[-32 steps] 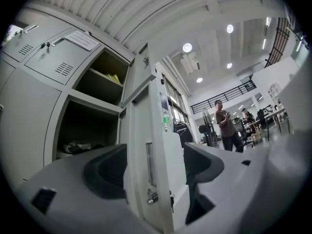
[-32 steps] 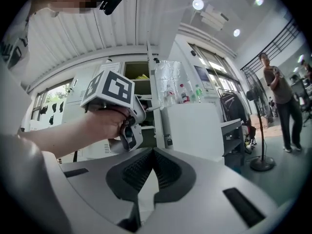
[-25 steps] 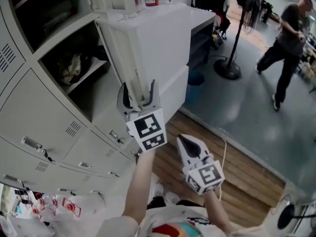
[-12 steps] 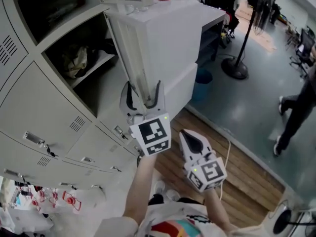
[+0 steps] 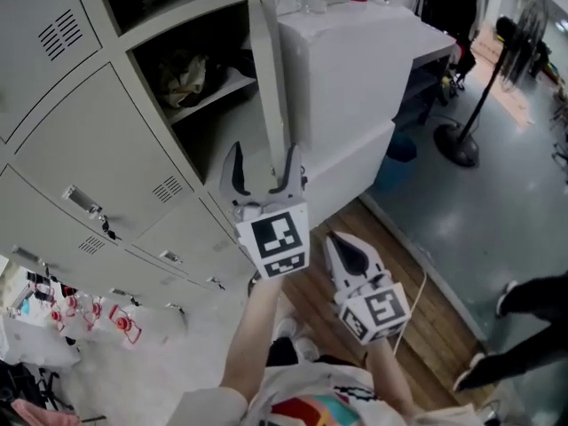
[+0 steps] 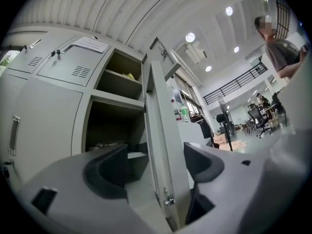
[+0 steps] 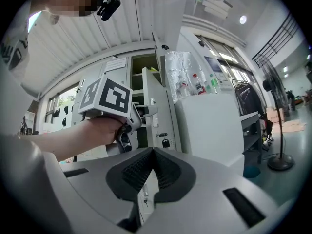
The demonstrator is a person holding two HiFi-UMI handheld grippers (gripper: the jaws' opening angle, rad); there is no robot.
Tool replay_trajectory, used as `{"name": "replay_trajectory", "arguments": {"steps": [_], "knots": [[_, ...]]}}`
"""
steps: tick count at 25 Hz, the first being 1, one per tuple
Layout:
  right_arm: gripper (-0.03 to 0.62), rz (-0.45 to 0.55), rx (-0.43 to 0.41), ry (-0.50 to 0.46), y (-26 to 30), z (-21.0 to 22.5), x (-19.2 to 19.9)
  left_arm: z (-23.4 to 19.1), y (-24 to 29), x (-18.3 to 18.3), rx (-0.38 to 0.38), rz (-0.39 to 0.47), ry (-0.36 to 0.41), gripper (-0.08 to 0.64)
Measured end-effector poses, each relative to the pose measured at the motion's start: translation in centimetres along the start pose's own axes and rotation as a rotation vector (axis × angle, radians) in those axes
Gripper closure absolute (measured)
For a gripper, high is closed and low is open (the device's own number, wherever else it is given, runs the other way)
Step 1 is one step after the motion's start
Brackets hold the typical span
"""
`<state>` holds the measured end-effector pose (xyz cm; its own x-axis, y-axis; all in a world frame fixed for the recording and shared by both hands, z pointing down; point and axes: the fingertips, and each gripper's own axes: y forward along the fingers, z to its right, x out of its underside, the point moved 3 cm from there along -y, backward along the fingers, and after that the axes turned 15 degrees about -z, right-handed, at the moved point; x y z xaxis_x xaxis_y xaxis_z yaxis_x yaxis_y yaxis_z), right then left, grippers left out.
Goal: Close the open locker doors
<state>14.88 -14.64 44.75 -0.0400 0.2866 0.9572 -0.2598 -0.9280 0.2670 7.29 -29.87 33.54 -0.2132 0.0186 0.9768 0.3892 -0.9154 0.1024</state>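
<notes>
- Left claw (image 5: 264, 163) is spread and straddles the free edge of the open locker door (image 5: 272, 78), at centre frame in the head view. The jaws aren't clamped on it.
- In the left gripper view the door (image 6: 162, 130) stands edge-on between the jaws, with its latch (image 6: 168, 199) low at centre. I can't tell whether either pad is touching.
- Right claw (image 5: 337, 250) is pressed together and empty, low and right of centre, away from the door. The right gripper view confirms it (image 7: 152, 168).
- The open compartment (image 5: 213, 105) sits left of the door, with a crumpled bag (image 5: 184, 71) on its shelf. So I judge the swing goes toward frame left.
- No pinch needed. I'd push with the inner face of the right-hand jaw, close to the latch edge for leverage.
- Follow the arc and let the claw rotate with the door so the edge doesn't jam in the gap.
- Pull the other jaw out before the door meets the frame, or it gets trapped.
- Finish with a flat push near the latch.
- The compartment above (image 6: 122, 74) also looks open, so that's likely next.
</notes>
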Motion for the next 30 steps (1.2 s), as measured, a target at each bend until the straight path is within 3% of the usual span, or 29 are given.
{"name": "replay_trajectory", "arguments": {"steps": [5, 11, 23, 30], "knots": [[0.587, 0.003, -0.069, 0.0, 1.9, -1.7, -0.3, -3.4, -0.6, 0.5, -0.062, -0.011, 0.013, 0.213], [0.588, 0.01, -0.101, -0.026, 4.9, -3.5, -1.5, -6.3, 0.2, 0.6, -0.075, -0.018, 0.022, 0.213], [0.588, 0.01, -0.045, -0.031, 10.0, -5.5, -3.5, -11.0, 1.5, 1.7, -0.048, 0.012, 0.002, 0.213], [0.588, 0.016, -0.072, -0.059, 11.6, -7.0, -4.6, -13.1, 2.0, 2.7, -0.076, -0.01, -0.025, 0.213]]}}
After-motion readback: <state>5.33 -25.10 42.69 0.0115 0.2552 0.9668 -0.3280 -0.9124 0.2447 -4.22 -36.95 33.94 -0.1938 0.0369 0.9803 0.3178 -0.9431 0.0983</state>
